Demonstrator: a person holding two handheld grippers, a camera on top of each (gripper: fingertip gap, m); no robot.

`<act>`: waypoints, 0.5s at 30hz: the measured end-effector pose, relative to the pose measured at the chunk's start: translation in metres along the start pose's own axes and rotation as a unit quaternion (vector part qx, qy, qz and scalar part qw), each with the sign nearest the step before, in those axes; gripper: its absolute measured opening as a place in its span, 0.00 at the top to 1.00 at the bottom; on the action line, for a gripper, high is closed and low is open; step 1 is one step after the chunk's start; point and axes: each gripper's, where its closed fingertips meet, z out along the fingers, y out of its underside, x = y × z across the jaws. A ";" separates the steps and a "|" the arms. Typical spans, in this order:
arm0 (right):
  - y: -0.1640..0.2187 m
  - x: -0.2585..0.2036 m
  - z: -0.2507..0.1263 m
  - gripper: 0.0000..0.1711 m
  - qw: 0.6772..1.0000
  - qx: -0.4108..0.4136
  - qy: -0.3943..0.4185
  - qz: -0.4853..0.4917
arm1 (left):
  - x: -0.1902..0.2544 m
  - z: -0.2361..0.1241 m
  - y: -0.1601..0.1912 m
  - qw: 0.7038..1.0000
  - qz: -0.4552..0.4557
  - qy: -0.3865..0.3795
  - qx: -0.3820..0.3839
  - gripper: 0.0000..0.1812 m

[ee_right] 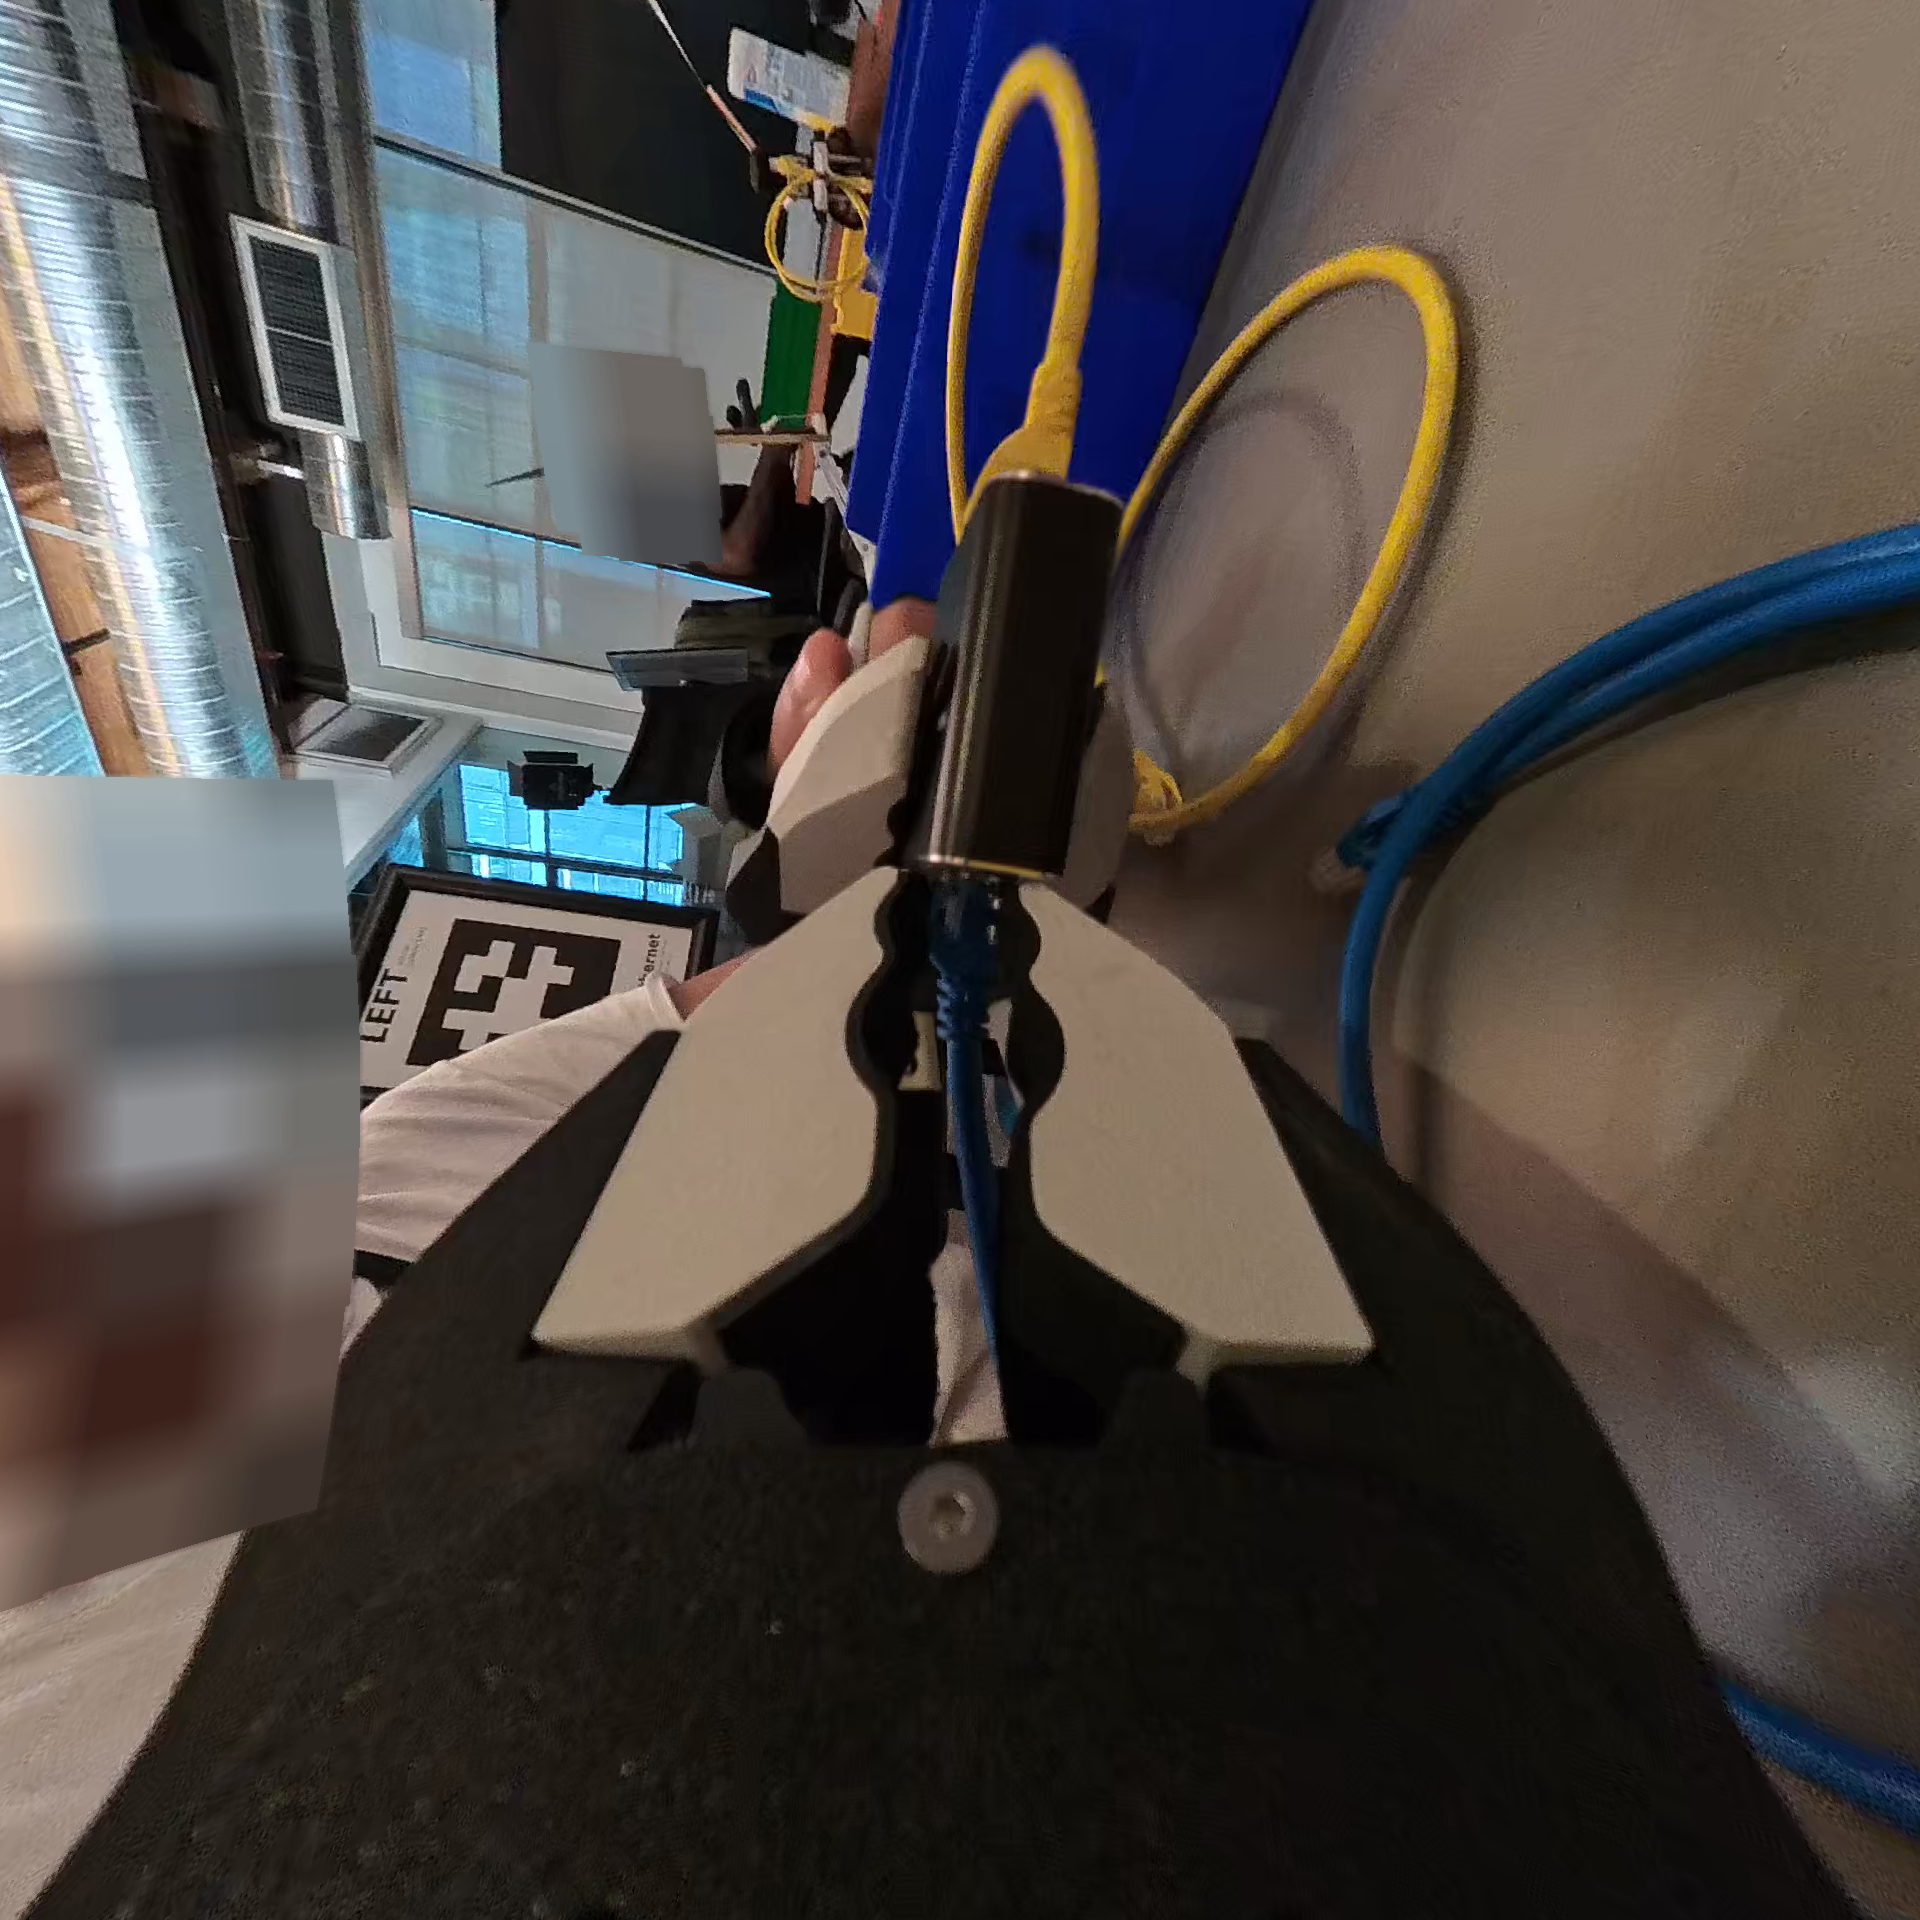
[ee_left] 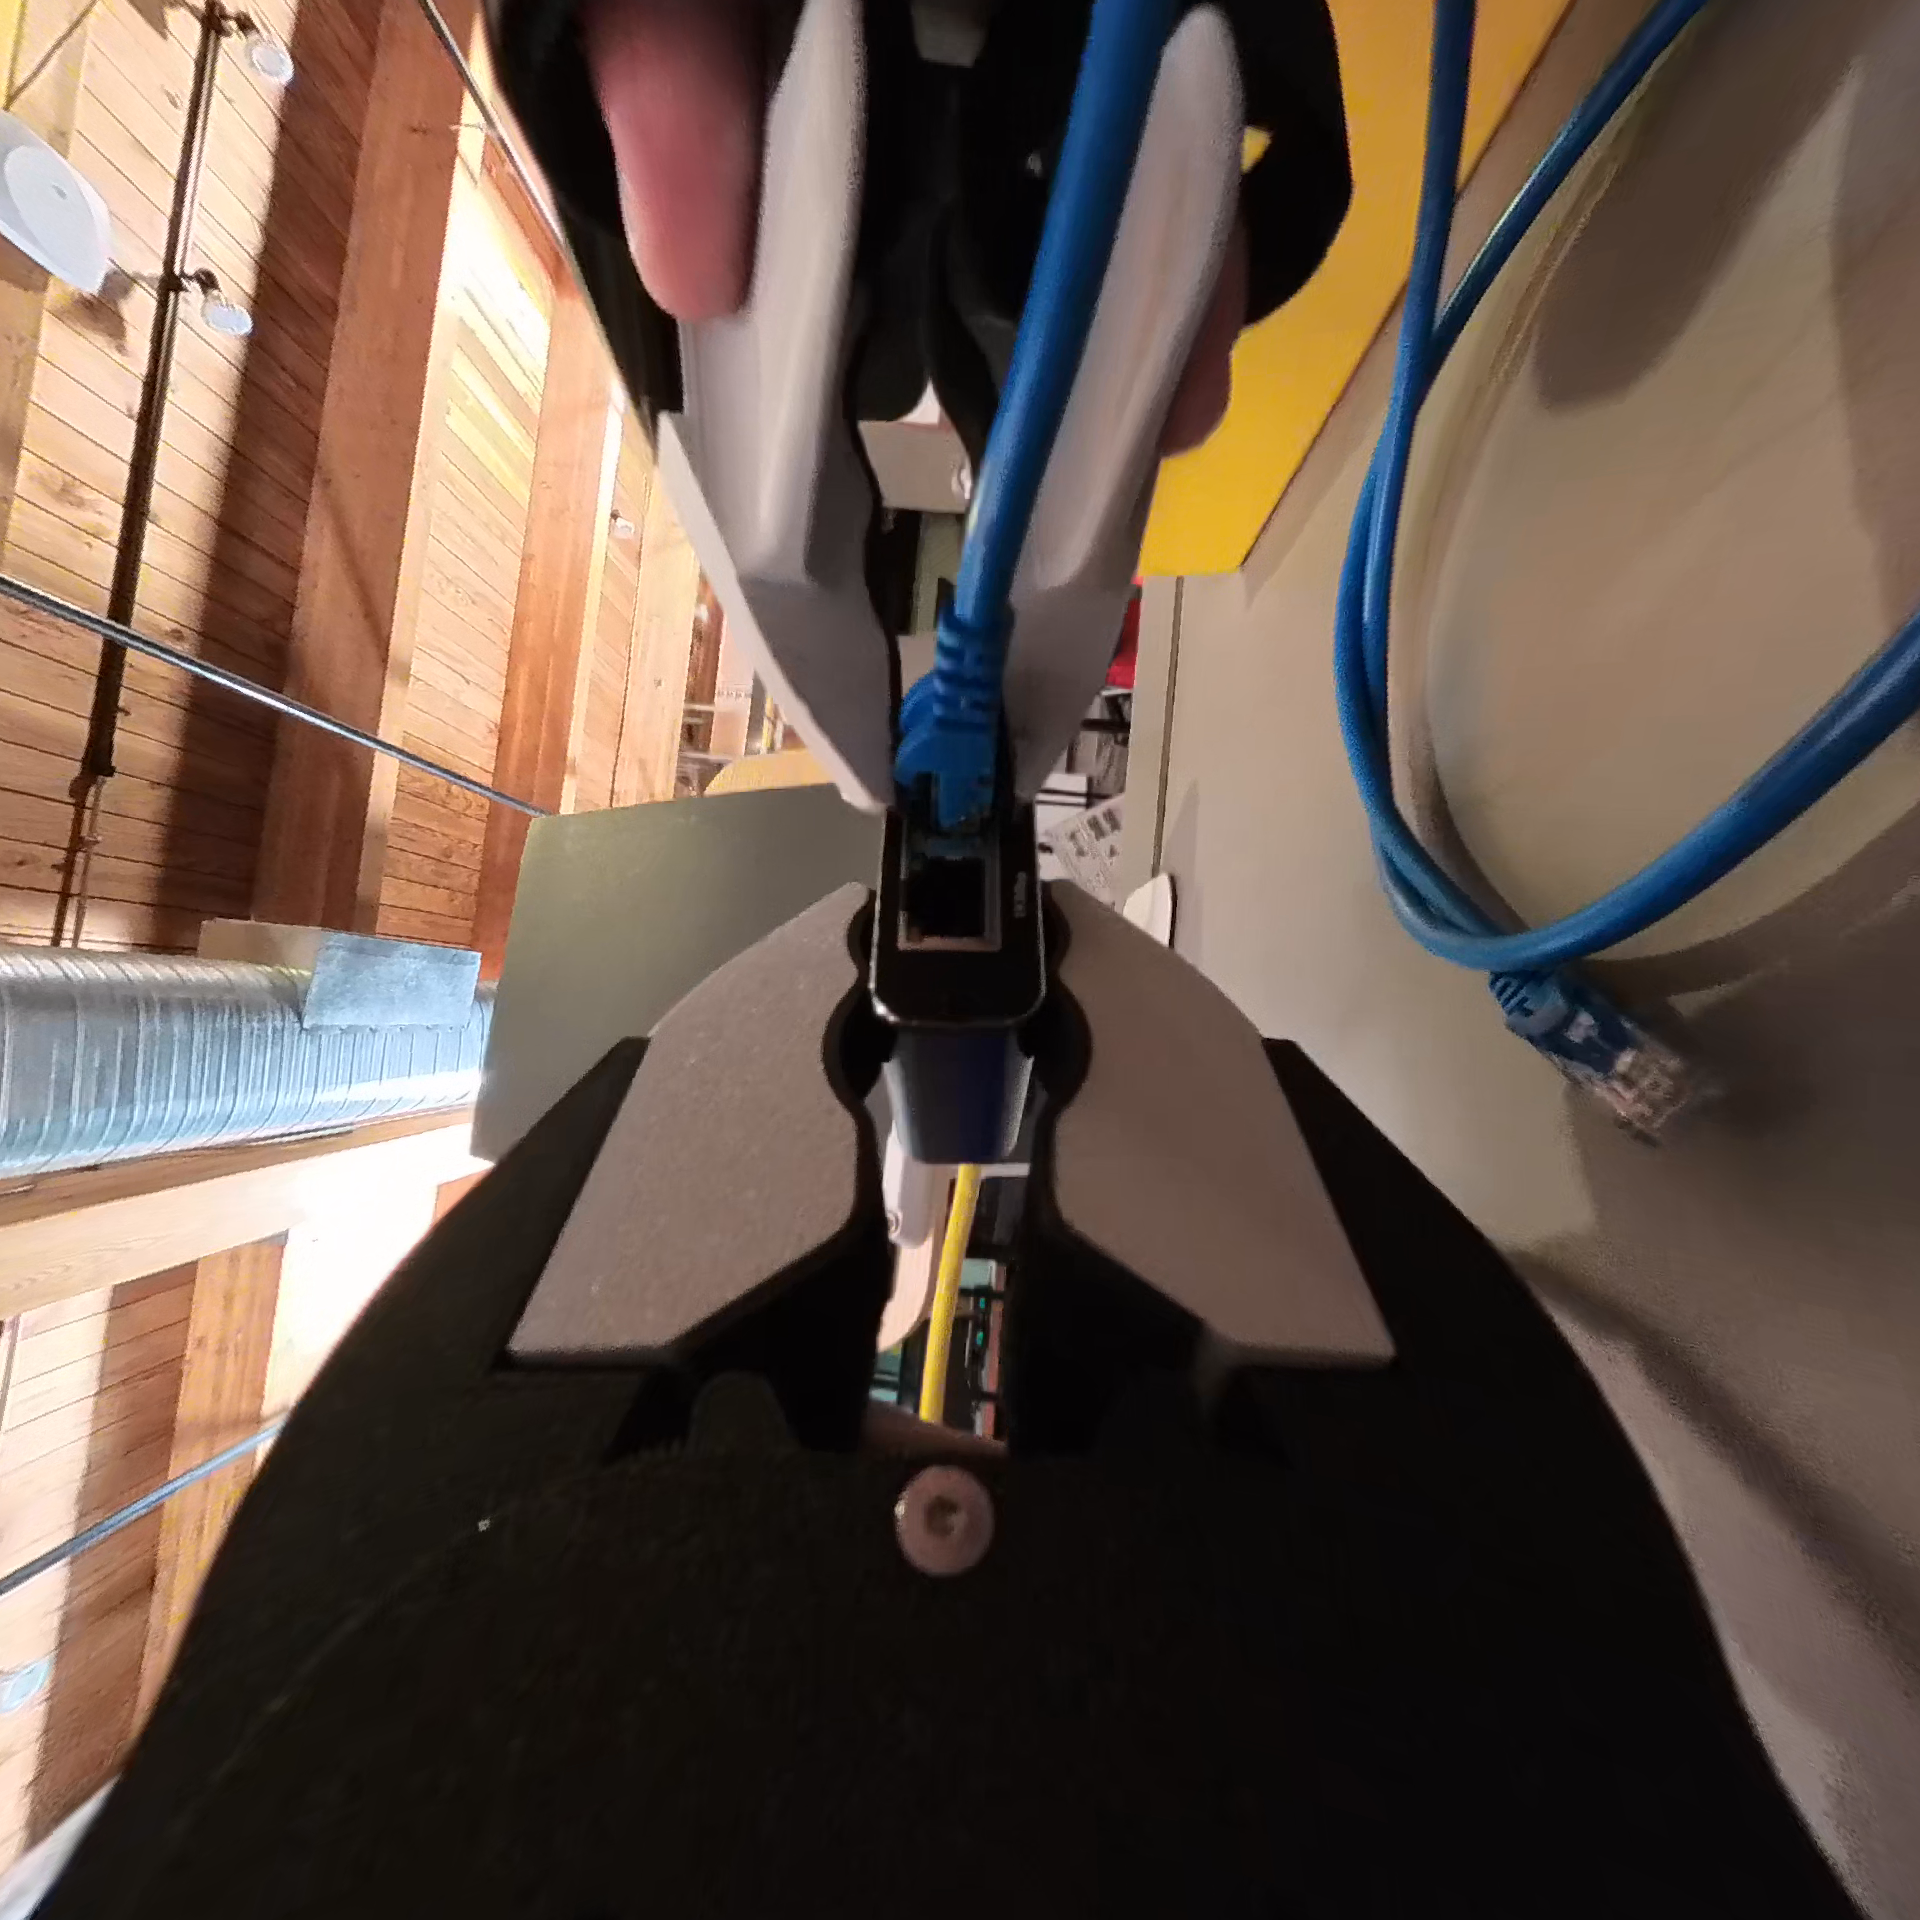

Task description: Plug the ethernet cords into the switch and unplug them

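Blue cord seemingly entering switch, both tools clamped

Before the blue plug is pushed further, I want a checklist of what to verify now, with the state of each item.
1. Left claw shut on the black switch: ok.
2. Right claw shut on the blue cord just behind its plug: ok.
3. Blue plug lined up with a port on the switch: ok, its tip is at the opening.
4. Plug fully seated and latched: cannot tell.
5. Neighbouring port free: ok, it looks empty.
6. Yellow cord plugged into the far end of the switch: ok.
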 end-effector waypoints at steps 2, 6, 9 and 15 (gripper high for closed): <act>0.002 0.000 -0.003 0.92 1.000 -0.009 0.007 -0.003 | 0.000 0.001 -0.003 1.000 0.004 -0.006 0.016 0.86; 0.008 -0.002 -0.005 0.92 0.999 -0.029 0.012 -0.005 | -0.001 -0.002 -0.007 1.000 0.006 -0.009 0.025 0.86; 0.005 -0.005 -0.004 0.92 1.000 -0.022 0.001 -0.003 | -0.006 -0.002 -0.005 1.000 0.006 -0.022 0.009 0.86; 0.005 -0.002 0.000 0.92 1.000 0.010 -0.002 -0.010 | -0.001 -0.001 -0.002 1.000 -0.001 -0.012 -0.014 0.86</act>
